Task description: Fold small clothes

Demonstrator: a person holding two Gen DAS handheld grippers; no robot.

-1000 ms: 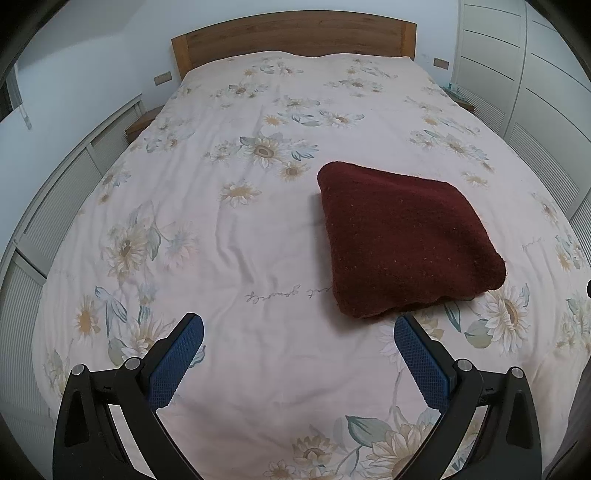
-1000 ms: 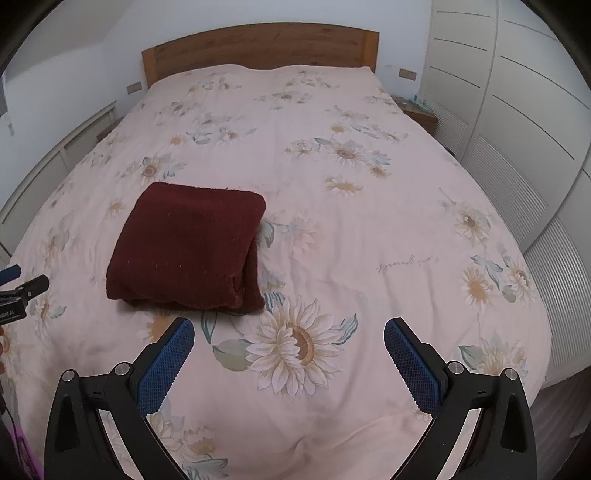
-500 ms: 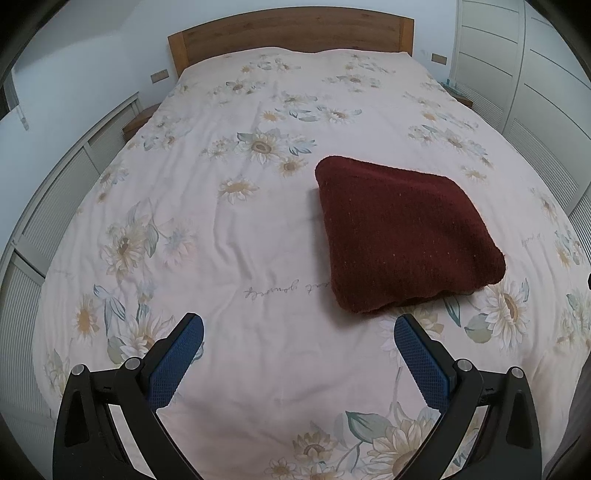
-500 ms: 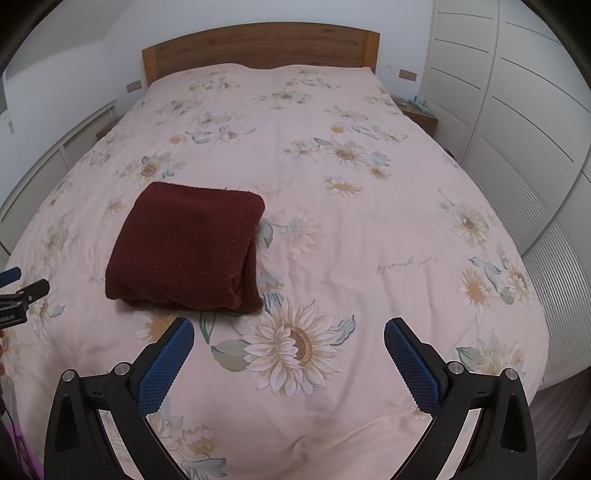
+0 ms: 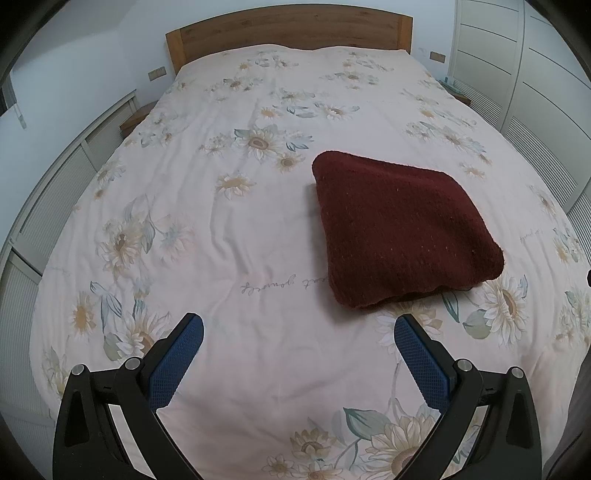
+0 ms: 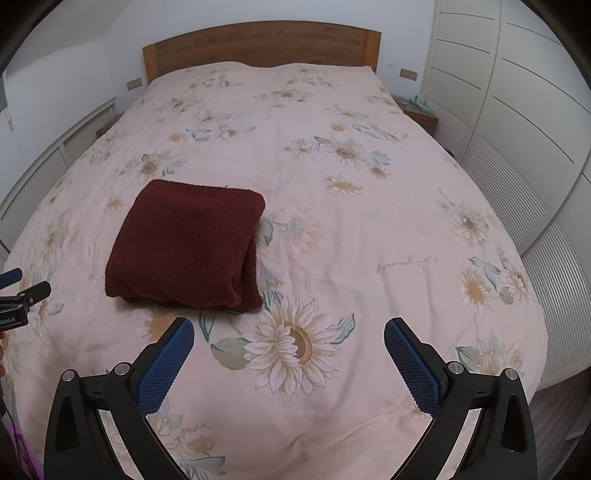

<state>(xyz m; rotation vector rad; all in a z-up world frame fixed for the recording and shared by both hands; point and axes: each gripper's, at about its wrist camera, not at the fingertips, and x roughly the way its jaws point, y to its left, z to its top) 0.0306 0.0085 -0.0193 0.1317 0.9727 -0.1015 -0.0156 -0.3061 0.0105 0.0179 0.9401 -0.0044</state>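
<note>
A dark red knitted garment (image 5: 399,229) lies folded into a thick square on the flowered bedspread (image 5: 229,236). It also shows in the right wrist view (image 6: 184,243), left of centre. My left gripper (image 5: 298,332) is open and empty, held above the bed in front of and left of the garment. My right gripper (image 6: 289,336) is open and empty, held above the bed in front of and right of the garment. The left gripper's tip (image 6: 22,291) shows at the left edge of the right wrist view.
The bed has a wooden headboard (image 5: 288,33) at the far end. White slatted wardrobe doors (image 6: 509,122) run along the right side. A low white cabinet (image 5: 59,192) runs along the left. A bedside table (image 6: 417,110) stands at the far right.
Both grippers have drifted back slightly from the folded garment. The garment has not moved and both grippers stay open.
</note>
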